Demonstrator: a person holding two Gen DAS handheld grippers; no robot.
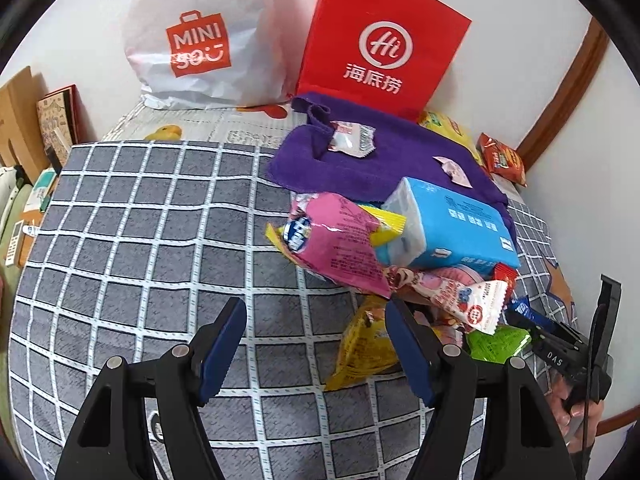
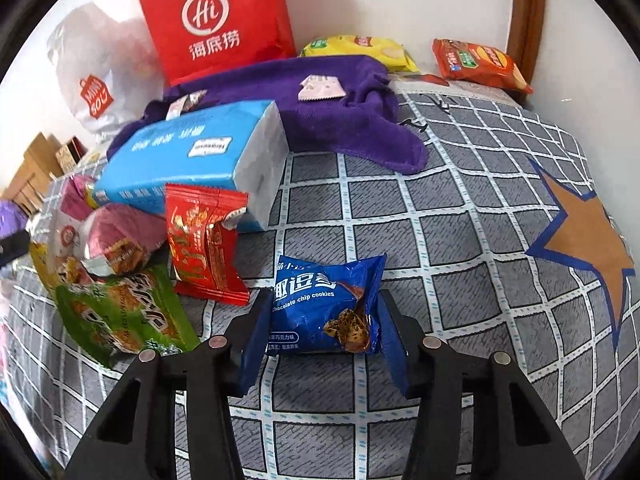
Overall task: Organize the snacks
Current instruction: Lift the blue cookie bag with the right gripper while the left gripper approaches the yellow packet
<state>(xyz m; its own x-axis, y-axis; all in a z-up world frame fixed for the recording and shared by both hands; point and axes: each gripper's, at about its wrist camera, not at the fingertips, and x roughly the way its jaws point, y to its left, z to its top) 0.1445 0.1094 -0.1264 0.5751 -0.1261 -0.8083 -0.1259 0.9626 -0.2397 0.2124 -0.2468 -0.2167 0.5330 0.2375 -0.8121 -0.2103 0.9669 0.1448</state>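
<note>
right tool [image 2: 322, 326]: pads pinching the blue cookie pack [image 2: 326, 306], apart from the snack pile [image 2: 132, 264] so easy to grab
left tool [image 1: 316, 344]: jaws apart, nothing in them, hanging by the pile
where: grey checked bed [image 2: 460, 240], near edge
red bag [image 2: 216, 20]: upright at the wall, probably the drop spot

Handheld grippers, black frames with blue pads

Left gripper [image 1: 316, 344] and right gripper [image 2: 320, 334]: black plastic linkage arms, silver round pivot pins, dark blue serrated finger pads [image 1: 222, 346]. The right gripper body bears white "DAS" lettering and a thin black cable; a bare hand [image 1: 576, 408] grips its handle.
</note>
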